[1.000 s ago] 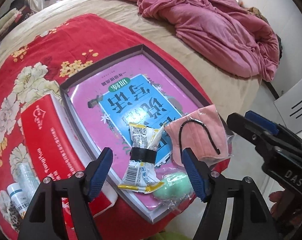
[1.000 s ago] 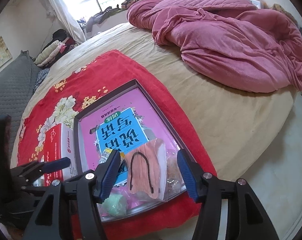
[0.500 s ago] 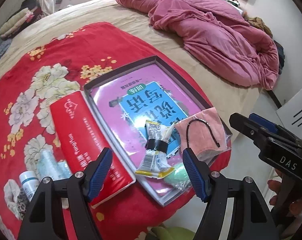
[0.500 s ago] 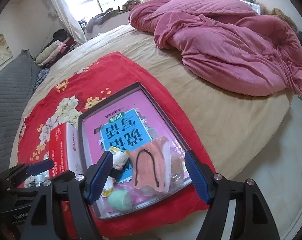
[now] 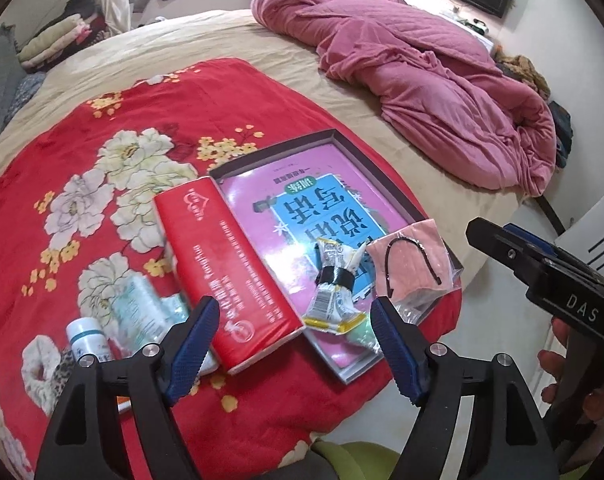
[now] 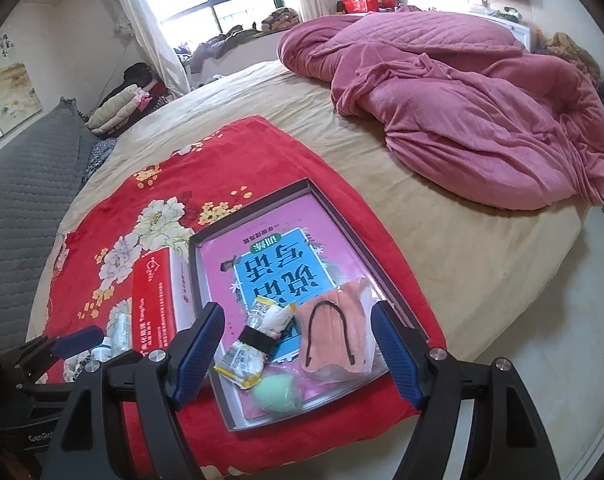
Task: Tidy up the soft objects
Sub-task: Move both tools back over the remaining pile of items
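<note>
The right gripper (image 6: 298,354) is held wide apart above a shallow box (image 6: 385,276), in which a bagged pink mask (image 6: 335,332), snack packet (image 6: 254,350) and green sponge (image 6: 278,394) are seen.

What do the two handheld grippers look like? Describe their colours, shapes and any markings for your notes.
The left gripper and the right gripper match: black angular plastic frames, each with two arms ending in blue ribbed finger pads, and silver screw heads at the joints. Seen from the left camera, the right gripper's body bears white "DAS" lettering; from the right camera, the left gripper's shows "GenRo", cut off. No cables show.

Green sponge (image 5: 359,334) partly hidden behind snack packet (image 5: 333,300); small bottle (image 5: 86,336) label blurred; left-wrist view.
</note>
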### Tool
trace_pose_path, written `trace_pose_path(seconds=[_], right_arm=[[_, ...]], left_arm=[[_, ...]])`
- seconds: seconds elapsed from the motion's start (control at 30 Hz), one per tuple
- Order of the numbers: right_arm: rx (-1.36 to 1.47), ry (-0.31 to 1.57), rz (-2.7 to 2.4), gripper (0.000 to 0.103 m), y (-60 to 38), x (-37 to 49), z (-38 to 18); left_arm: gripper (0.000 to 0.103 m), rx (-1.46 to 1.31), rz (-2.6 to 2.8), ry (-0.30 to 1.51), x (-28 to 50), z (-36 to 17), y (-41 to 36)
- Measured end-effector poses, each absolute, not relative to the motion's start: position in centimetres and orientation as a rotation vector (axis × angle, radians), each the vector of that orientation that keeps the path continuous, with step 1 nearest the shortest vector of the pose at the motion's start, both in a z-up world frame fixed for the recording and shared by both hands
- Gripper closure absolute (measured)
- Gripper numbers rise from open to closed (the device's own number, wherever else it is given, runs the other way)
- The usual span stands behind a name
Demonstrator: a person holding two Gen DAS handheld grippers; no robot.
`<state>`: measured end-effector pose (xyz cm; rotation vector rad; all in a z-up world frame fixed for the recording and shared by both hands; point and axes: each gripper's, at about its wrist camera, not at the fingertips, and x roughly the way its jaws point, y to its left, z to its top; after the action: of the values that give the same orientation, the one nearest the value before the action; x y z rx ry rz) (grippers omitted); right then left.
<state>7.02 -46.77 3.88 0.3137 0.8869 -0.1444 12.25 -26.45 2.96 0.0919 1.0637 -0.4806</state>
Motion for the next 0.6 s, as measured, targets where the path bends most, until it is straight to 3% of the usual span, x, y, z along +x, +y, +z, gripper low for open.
trace_pose_path(seconds=[0.6], right_arm=[[0.222,0.841,-0.065,0.027,-41.0,5.9,7.3]], left_arm=[[0.024,-0.009,-0.358,1.007,10.0,5.5,-16.4]])
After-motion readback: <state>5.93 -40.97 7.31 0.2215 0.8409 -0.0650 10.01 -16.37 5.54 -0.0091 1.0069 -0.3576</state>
